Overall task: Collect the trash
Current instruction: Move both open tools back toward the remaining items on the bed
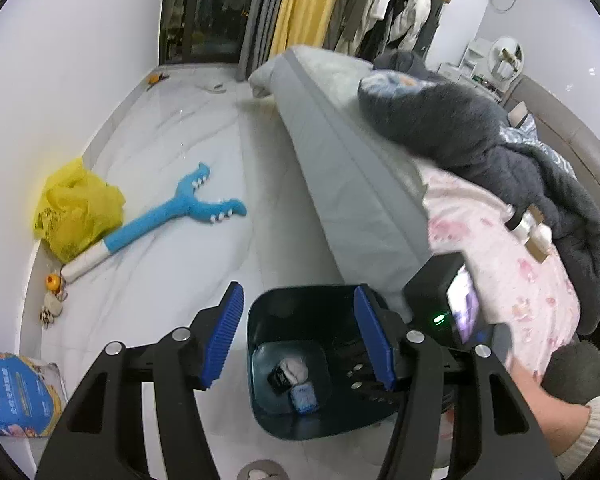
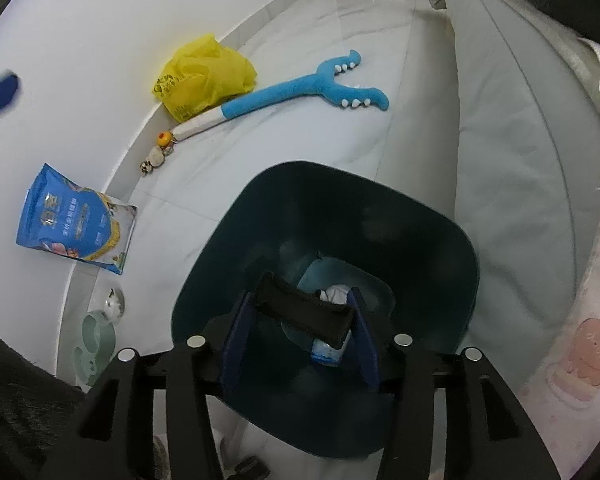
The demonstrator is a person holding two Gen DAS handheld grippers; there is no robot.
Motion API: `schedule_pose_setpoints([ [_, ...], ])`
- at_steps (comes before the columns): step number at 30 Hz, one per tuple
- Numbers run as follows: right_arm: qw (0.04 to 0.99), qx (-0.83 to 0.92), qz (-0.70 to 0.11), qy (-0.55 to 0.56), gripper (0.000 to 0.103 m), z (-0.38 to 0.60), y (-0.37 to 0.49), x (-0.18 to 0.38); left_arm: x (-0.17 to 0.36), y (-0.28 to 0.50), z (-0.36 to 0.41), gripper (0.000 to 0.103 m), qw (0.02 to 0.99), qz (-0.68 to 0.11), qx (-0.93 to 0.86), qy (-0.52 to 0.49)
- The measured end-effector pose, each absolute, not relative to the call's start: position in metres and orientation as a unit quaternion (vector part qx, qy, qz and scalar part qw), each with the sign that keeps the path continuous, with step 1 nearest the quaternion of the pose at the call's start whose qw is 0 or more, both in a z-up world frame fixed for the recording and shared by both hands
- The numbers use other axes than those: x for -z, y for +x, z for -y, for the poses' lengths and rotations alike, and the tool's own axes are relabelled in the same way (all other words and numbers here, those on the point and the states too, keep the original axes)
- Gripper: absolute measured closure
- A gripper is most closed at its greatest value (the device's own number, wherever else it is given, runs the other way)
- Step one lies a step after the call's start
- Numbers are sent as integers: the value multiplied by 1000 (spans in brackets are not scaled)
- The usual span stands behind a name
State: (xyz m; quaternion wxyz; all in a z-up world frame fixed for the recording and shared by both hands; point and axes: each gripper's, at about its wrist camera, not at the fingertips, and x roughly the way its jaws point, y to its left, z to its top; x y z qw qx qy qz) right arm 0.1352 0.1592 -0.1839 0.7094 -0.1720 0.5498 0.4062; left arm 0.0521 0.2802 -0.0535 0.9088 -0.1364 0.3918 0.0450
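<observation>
right tongs (image 2: 300, 320) squeeze black wrapper (image 2: 302, 312) over bin (image 2: 432, 240) | left tongs (image 1: 296, 336) wide open | wrapper might stick, miss bin

Blue plush toy (image 2: 300, 92) beside yellow bag (image 2: 204, 76)

Chinese characters mark the blue pouch (image 2: 76, 222), too blurred to read.
</observation>
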Motion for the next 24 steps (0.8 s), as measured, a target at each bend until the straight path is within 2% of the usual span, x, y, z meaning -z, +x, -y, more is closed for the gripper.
schedule_pose_setpoints([
  [3, 712, -403, -549, -171, 40, -158, 136, 184, 42, 51, -278, 43, 915, -378, -41, -132],
  [20, 730, -425, -515, -143, 32, -141, 130, 134, -3, 56, -254, 43, 936, -333, -28, -107],
  [24, 741, -428, -501, -128, 28, -128, 133, 117, -16, 59, -244, 40, 943, -315, -20, -107],
])
